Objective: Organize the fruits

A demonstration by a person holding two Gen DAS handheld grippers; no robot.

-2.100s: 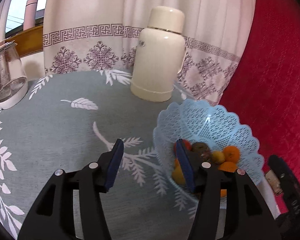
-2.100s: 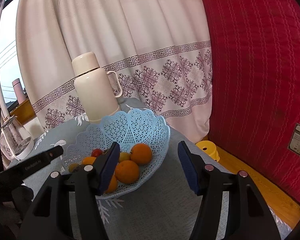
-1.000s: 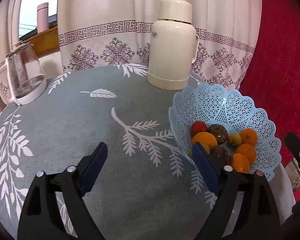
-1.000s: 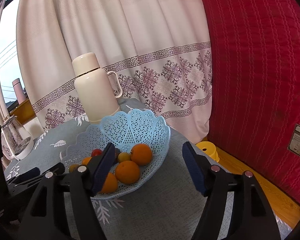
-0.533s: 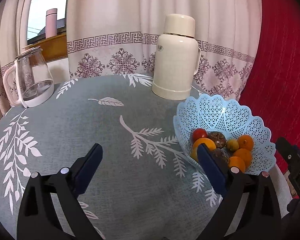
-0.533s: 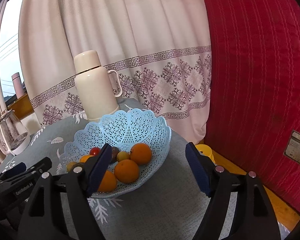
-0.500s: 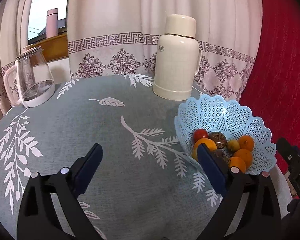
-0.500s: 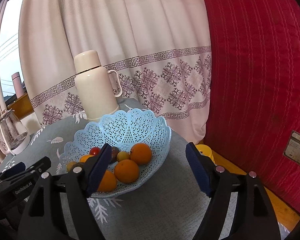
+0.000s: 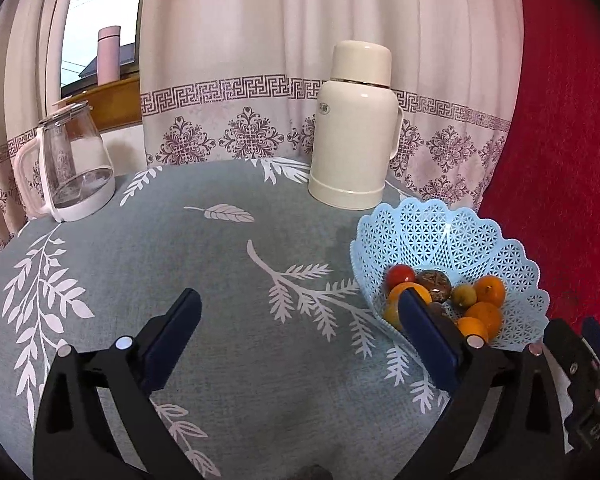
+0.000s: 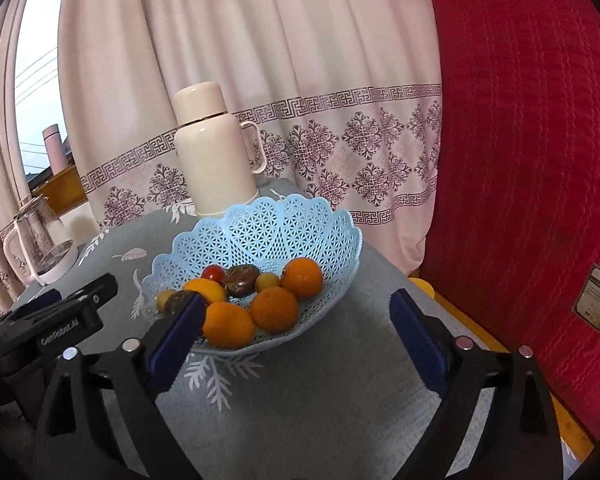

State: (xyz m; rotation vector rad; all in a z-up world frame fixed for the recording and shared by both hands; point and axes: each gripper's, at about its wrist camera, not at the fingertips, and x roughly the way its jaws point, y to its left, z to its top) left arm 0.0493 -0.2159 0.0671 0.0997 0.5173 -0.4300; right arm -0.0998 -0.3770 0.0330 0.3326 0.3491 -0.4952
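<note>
A light blue lattice basket [image 9: 440, 232] [image 10: 268, 224] stands at the table's right edge. It holds several fruits: oranges [image 10: 302, 278], a red tomato [image 9: 400, 275], a dark brown fruit [image 10: 241, 279] and a small yellow-green one [image 9: 463, 294]. My left gripper [image 9: 300, 326] is open and empty over the grey leaf-print cloth, left of the basket. My right gripper [image 10: 300, 320] is open and empty, just in front of the basket.
A cream thermos [image 9: 354, 128] [image 10: 214, 156] stands behind the basket. A glass kettle [image 9: 72, 168] stands at the far left. Patterned curtains hang behind the table. A red quilted surface [image 10: 520, 140] rises at the right. A yellow object [image 10: 424, 286] lies on the floor past the table edge.
Both grippers have pulled back from the basket and opened wider. The left view now takes in more of the table and the kettle.
</note>
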